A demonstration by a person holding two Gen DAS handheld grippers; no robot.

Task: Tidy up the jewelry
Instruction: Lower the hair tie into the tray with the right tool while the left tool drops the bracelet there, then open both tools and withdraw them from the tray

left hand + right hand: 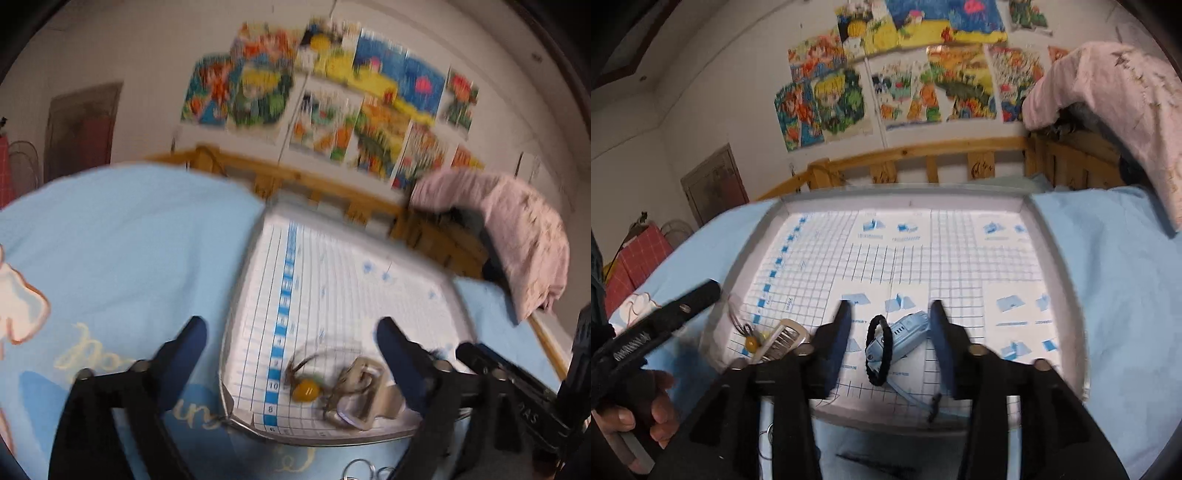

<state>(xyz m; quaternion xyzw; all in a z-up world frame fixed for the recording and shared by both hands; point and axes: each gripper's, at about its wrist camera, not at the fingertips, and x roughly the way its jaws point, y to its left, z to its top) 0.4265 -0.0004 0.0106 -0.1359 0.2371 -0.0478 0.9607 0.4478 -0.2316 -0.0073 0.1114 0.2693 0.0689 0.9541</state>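
Between the right gripper's (890, 325) parted, empty fingers lay a black hair tie (879, 350) on a pale blue clip, long axis slanting toward the right finger, inside the gridded tray (1067, 295). Left gripper (291, 336) gaped wide over an amber-bead trinket (306, 389), grasping nothing.

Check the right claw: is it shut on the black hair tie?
Open. The right claw straddles the black hair tie; gaps show on both sides.

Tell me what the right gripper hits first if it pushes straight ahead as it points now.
Probably the black hair tie looped round the pale blue clip; both lie between the open right gripper fingers, on the gridded tray. Depth unclear.
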